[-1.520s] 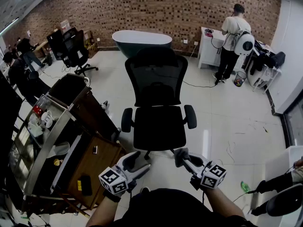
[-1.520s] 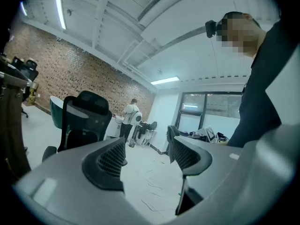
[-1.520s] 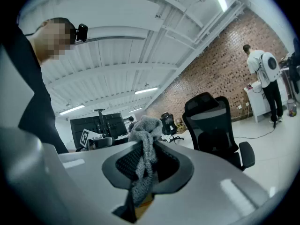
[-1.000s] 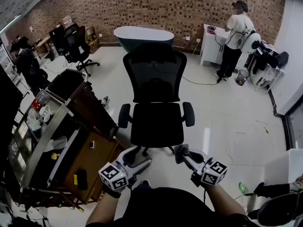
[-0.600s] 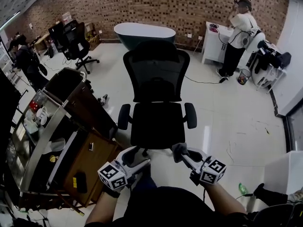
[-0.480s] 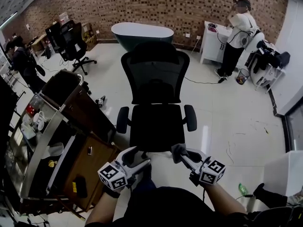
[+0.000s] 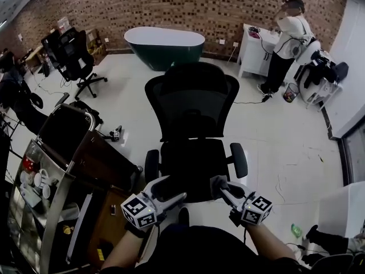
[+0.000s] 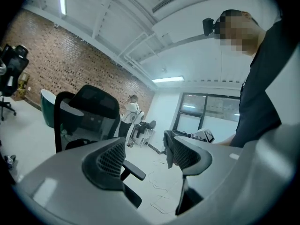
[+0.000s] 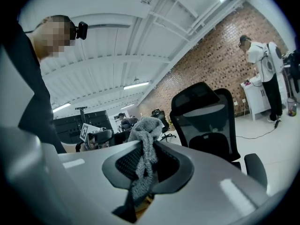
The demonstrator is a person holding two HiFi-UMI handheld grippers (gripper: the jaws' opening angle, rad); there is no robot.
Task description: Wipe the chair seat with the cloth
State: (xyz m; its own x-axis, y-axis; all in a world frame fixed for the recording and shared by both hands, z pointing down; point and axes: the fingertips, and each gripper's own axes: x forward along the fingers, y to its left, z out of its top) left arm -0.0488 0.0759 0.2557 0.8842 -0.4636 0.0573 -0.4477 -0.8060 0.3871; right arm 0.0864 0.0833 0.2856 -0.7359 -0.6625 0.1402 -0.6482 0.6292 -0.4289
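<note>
cloth [image 9: 143,149]: 1, grey, pinched betw the closed jaws of the right gripper [image 7: 219,187], a tuft poking up past the tips. it's held at the front edge of the chair seat [image 7: 191,158]; can't tell if it touches. l to r in head view: 1 cart [image 7: 54,176], cut off at the left edge; 1 spare office chair [image 7: 71,50] far back left; left gripper [image 7: 170,191], jaws wide apart w/ nothing betw them, also at the seat's front edge; 1 black mesh chair [image 7: 191,104] mid-frame w/ 2 armrests [image 7: 151,164]; 1 dark green tub [image 7: 164,44] by the brick wall [image 7: 171,4]; 1 person [image 7: 285,36] standing at a white cabinet [image 7: 254,44] far right. 2 grippers total. vs 0.5 s ago: mesh chair sits lower & closer, seat front now reaches the gripper tips where a strip of floor [image 7: 285,141] lay betw; tub shows more fully above the chair; jaws same, left apart, right clamped on cloth. hidden: chair base & seat's front edge behind grippers; dark shape bottom right too cut off to id.
</note>
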